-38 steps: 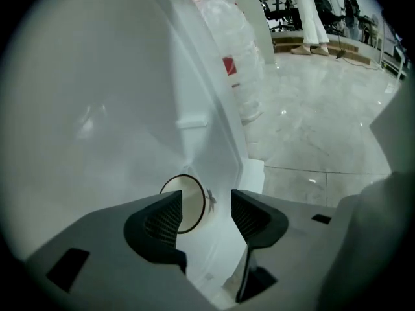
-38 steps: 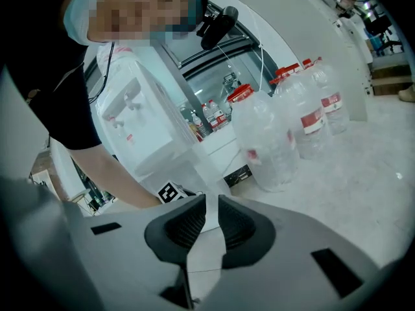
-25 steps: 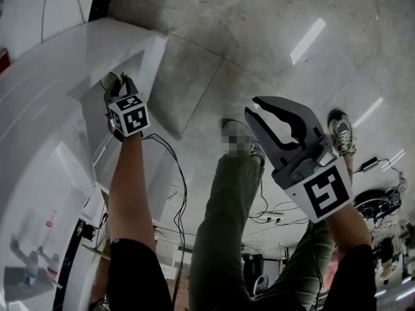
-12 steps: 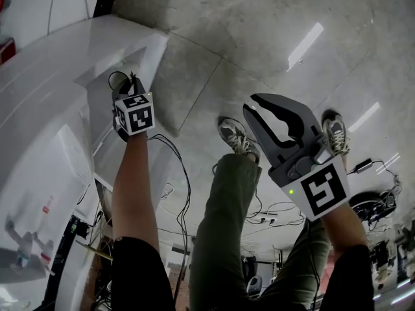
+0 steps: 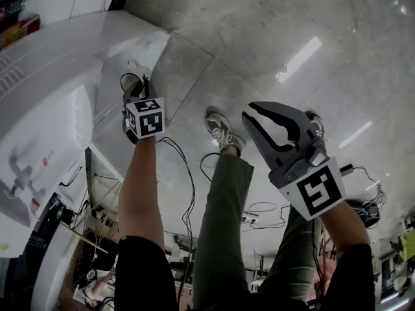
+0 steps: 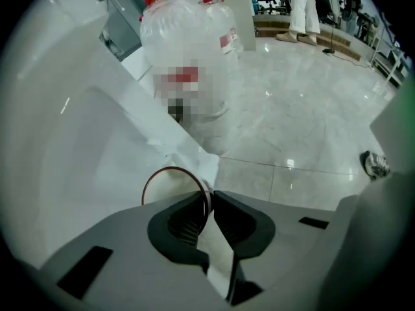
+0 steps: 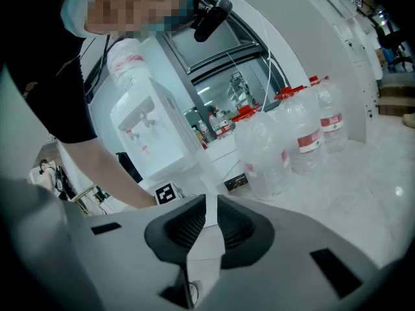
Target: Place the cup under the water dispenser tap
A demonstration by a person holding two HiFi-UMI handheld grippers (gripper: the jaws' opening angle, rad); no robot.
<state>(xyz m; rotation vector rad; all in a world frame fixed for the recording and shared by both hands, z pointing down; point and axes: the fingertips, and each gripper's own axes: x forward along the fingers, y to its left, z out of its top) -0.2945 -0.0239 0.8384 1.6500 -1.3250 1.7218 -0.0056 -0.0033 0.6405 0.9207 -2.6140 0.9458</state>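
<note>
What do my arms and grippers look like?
The left gripper and right gripper are grey with black ribbed pads, each with a black-and-white marker cube. A black cable trails from the left one, whose jaws have just been closing on a clear cup. The sleeves are short and black.

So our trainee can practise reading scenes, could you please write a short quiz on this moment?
1. Where do the left gripper's fingers grip the cup? A) rim B) base C) handle
2. True or false: the right gripper holds the cup.
3. Fill in: beyond the right gripper, large water ___ with red caps stand on the floor.
Key: 1 A; 2 false; 3 bottles.
</note>
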